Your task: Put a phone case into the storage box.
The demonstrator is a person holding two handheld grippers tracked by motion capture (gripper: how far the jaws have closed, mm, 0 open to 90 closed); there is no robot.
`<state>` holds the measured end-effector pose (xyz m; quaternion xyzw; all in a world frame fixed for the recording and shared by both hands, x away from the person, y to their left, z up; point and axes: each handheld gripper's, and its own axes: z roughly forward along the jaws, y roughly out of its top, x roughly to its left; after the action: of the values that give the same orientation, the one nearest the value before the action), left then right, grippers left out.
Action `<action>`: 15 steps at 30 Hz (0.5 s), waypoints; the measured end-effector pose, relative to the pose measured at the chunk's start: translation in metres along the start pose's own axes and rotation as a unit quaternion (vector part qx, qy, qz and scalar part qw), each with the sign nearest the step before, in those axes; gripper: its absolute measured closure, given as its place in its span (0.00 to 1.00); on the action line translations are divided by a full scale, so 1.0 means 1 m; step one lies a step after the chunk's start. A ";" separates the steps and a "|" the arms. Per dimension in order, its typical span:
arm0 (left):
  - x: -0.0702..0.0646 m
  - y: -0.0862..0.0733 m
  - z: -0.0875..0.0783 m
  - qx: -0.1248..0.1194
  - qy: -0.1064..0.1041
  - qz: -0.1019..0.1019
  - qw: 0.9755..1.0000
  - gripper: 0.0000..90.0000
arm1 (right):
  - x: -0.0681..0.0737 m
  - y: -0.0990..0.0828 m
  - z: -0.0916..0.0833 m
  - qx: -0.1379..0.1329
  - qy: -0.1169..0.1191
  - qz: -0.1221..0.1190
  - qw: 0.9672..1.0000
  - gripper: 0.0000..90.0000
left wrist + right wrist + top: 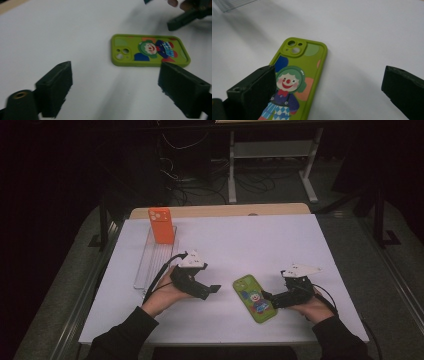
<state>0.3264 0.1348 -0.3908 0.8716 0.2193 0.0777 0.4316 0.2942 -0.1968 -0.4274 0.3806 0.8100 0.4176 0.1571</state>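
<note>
the white bench (220, 245) carries a clear tray (150, 262) at its left with an orange phone case (161, 225) standing upright at its far end; a green clown phone case (254, 298) lies flat near the front, camera holes plain in the gripper views; left tongs (212, 289) beside it, gaping, empty; right tongs (265, 296) wide apart, one jaw over the case, gripping nothing.

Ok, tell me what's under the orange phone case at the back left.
The orange phone case stands upright in a clear ridged rack on the white table. The slot holding its bottom edge is hidden behind the case.
</note>
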 end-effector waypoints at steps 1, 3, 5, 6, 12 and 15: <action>-0.001 -0.001 0.004 0.004 -0.006 0.005 1.000 0.17 | -0.002 0.000 0.001 -0.003 -0.002 0.000 1.000 0.00; -0.005 -0.002 0.009 0.012 -0.022 0.010 1.000 0.25 | -0.003 0.001 0.001 -0.004 -0.005 0.004 1.000 0.00; -0.010 -0.003 0.016 0.011 -0.039 0.017 0.999 0.38 | -0.005 0.002 0.002 -0.005 -0.006 0.007 1.000 0.00; -0.013 -0.004 0.018 0.010 -0.045 0.017 0.999 0.42 | -0.005 0.002 0.002 -0.005 -0.006 0.008 1.000 0.00; -0.027 -0.007 0.035 0.025 -0.077 0.041 0.996 0.75 | -0.007 0.002 0.000 -0.007 -0.012 0.011 1.000 0.00; -0.034 -0.008 0.045 0.030 -0.090 0.041 0.995 0.88 | -0.008 0.002 0.000 -0.008 -0.012 0.012 1.000 0.00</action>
<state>0.3078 0.0914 -0.4232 0.8958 0.1459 0.0097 0.4198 0.3006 -0.2018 -0.4268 0.3943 0.8000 0.4211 0.1648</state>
